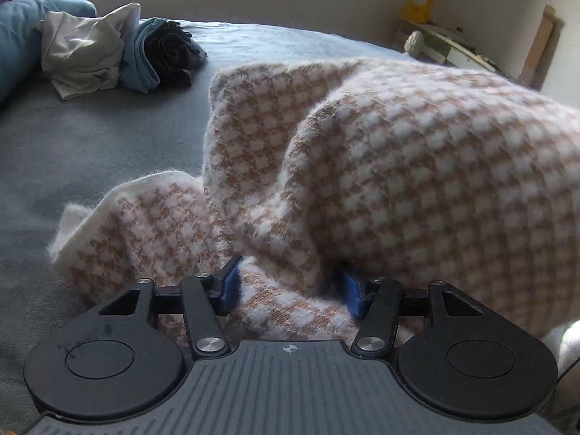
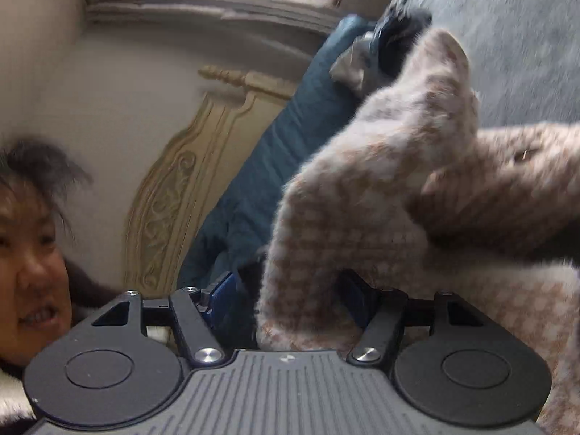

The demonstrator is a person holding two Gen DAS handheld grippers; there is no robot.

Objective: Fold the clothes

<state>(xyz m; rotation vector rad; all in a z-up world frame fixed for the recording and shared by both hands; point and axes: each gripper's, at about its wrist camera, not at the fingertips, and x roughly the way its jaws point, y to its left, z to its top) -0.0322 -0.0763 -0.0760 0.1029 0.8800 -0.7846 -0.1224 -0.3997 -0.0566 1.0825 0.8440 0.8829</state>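
Note:
A fuzzy white-and-tan houndstooth garment lies rumpled on the grey bed, its right part raised in a big fold. My left gripper sits low over its near edge. Cloth lies flat between the blue pads, and the fold hides part of the right pad. The jaws stand wide apart and open. In the right wrist view the same garment bunches up in front of my right gripper. A thick fold sits between its jaws, with a dark gap beside the left pad, so it is open.
A pile of white cloth and a rolled blue and dark garment sit at the bed's far left, by a blue pillow. A carved headboard and a person's head show on the right view's left.

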